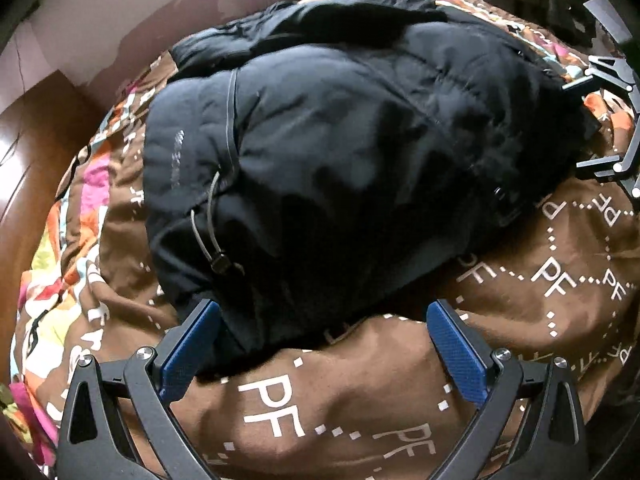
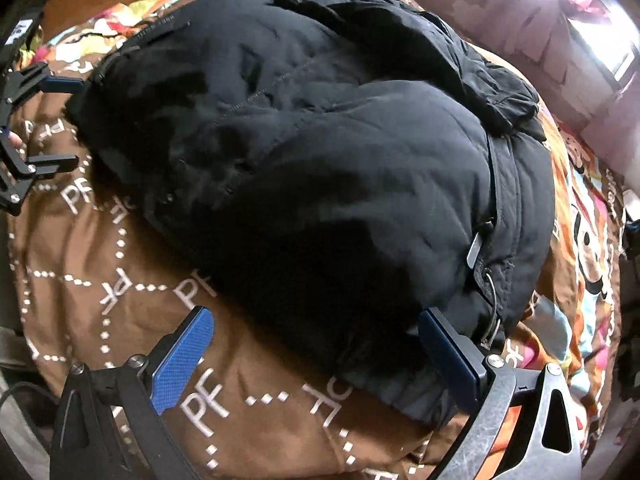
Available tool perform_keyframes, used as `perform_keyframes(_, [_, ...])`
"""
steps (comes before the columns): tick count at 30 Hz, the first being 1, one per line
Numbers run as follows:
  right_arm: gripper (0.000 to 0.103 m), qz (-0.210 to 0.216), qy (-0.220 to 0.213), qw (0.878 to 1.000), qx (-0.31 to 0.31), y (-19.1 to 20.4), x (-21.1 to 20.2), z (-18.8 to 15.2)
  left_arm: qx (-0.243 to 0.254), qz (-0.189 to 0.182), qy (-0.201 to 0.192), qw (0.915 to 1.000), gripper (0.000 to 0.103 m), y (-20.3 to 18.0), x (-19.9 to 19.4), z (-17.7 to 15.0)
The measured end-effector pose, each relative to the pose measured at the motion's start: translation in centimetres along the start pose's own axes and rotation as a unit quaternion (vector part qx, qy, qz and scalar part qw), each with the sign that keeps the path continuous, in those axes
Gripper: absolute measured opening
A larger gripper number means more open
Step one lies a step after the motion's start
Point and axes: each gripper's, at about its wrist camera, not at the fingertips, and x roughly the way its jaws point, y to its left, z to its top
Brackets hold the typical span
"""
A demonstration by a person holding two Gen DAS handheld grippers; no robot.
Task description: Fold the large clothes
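Note:
A black padded jacket [image 1: 340,152] lies bundled in a thick fold on a brown bedspread [image 1: 280,408] printed with "PF" letters. A drawstring with a toggle [image 1: 218,260] hangs at its left side. My left gripper [image 1: 324,332] is open at the jacket's near edge, with its left pad [image 1: 192,344] against the cloth. In the right wrist view the jacket [image 2: 320,160] fills the middle. My right gripper [image 2: 316,344] is open, its right pad [image 2: 448,352] touching the near corner by a zip pull [image 2: 476,248]. Each gripper shows at the other view's edge: the right gripper [image 1: 588,124], the left gripper [image 2: 60,124].
The bedspread turns to a bright cartoon print [image 2: 588,248] along its far sides. A pink wall [image 1: 120,20] and dark wooden furniture [image 1: 32,140] border the bed. A bright window [image 2: 600,20] glares at the upper right.

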Motion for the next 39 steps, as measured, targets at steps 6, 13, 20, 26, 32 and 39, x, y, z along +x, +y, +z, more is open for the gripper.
perform_keyframes(6, [0.103,-0.045,-0.005,0.996,-0.079,2.0,1.9,0.4,-0.004,0.005,0.011,0.9999,0.101,0.0,1.0,0.2])
perform_keyframes(13, [0.103,-0.090,-0.001,0.989,-0.120,3.4,4.2,0.3,-0.022,0.004,0.011,0.9997,0.101,0.6,1.7,0.4])
perform_keyframes(20, [0.085,-0.144,-0.042,0.985,-0.091,3.6,5.2,0.4,-0.022,-0.009,0.004,0.9997,0.101,0.6,1.6,0.5])
perform_keyframes(26, [0.058,-0.129,-0.066,0.986,-0.080,3.0,4.1,1.2,0.016,-0.003,-0.003,0.9999,0.101,-0.9,1.8,0.1])
perform_keyframes(32, [0.035,-0.064,-0.051,0.996,-0.017,1.4,1.4,4.0,0.018,-0.001,-0.013,0.9998,0.101,-1.3,1.7,0.2])
perform_keyframes(39, [0.027,0.031,-0.036,0.997,0.059,-3.2,-2.6,7.7,0.048,0.018,-0.032,0.9982,0.101,-2.5,1.4,0.6])
